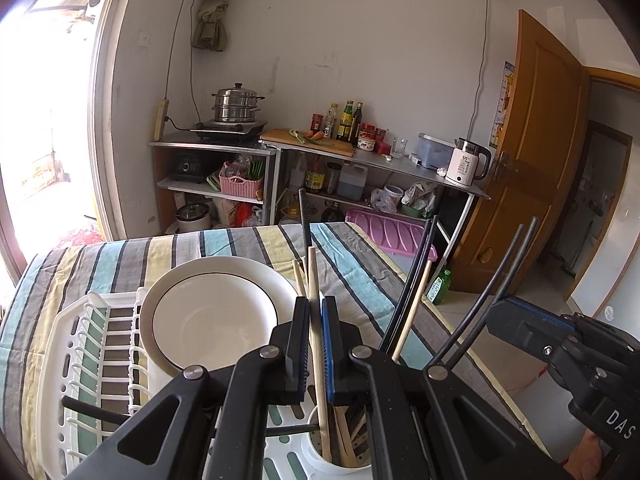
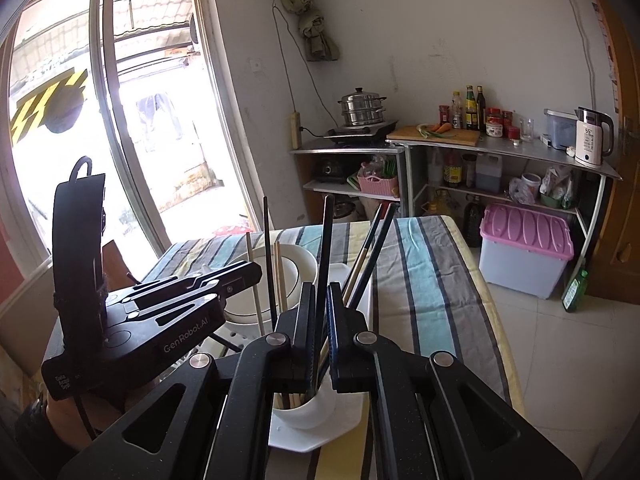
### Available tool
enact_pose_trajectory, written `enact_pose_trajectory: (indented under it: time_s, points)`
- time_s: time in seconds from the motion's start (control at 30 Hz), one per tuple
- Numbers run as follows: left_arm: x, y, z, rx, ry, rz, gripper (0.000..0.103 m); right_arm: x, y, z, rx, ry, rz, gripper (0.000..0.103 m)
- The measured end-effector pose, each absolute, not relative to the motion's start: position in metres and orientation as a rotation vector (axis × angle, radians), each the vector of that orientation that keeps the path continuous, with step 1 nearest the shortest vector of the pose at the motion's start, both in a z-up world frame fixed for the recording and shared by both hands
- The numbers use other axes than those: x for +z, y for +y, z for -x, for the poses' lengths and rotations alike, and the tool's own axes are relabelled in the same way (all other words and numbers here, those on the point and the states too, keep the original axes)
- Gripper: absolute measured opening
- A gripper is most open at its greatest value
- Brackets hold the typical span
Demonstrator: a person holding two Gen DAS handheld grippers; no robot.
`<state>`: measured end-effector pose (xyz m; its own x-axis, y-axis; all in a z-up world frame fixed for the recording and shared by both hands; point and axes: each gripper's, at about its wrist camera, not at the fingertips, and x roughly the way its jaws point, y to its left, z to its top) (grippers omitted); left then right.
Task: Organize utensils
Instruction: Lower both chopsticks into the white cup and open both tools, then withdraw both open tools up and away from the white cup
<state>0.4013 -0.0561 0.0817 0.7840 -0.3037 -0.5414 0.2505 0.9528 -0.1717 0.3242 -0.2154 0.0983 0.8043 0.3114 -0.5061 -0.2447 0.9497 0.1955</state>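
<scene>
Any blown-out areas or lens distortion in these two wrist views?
Left wrist: the doorway at the left edge is blown out white, and the orange door bows with fisheye curvature. Right wrist: the sliding window is overexposed and its frame curves. Corners vignette black in both.

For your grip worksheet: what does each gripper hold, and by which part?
Left gripper: a wooden chopstick, mid-shaft. Right gripper: a black chopstick, lower shaft.
</scene>
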Motion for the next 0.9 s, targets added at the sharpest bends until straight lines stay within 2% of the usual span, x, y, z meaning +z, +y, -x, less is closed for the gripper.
enact_pose_trajectory:
  time_s: [0.1, 0.33, 0.43, 0.53, 0.7, 0.9]
  points:
    - [0.084, -0.055, -0.396, -0.294, 0.603, 0.079, 0.006, 0.099, -0.216, -0.319, 0.298, 0.558, -0.121, 0.012]
    - [0.094, -0.043, -0.364, -0.284, 0.578, 0.077, 0.006, 0.105, -0.218, -0.299, 0.299, 0.536, -0.109, 0.013]
    - [0.097, -0.038, -0.338, -0.289, 0.556, 0.085, 0.009, 0.106, -0.218, -0.284, 0.3, 0.525, -0.102, 0.014]
    - [0.097, -0.033, -0.308, -0.285, 0.544, 0.092, 0.013, 0.102, -0.216, -0.263, 0.302, 0.514, -0.095, 0.018]
    - [0.089, -0.03, -0.258, -0.269, 0.549, 0.082, 0.016, 0.089, -0.213, -0.227, 0.301, 0.518, -0.087, 0.032]
    - [0.077, -0.028, -0.2, -0.251, 0.553, 0.053, 0.016, 0.075, -0.208, -0.184, 0.289, 0.519, -0.057, 0.034]
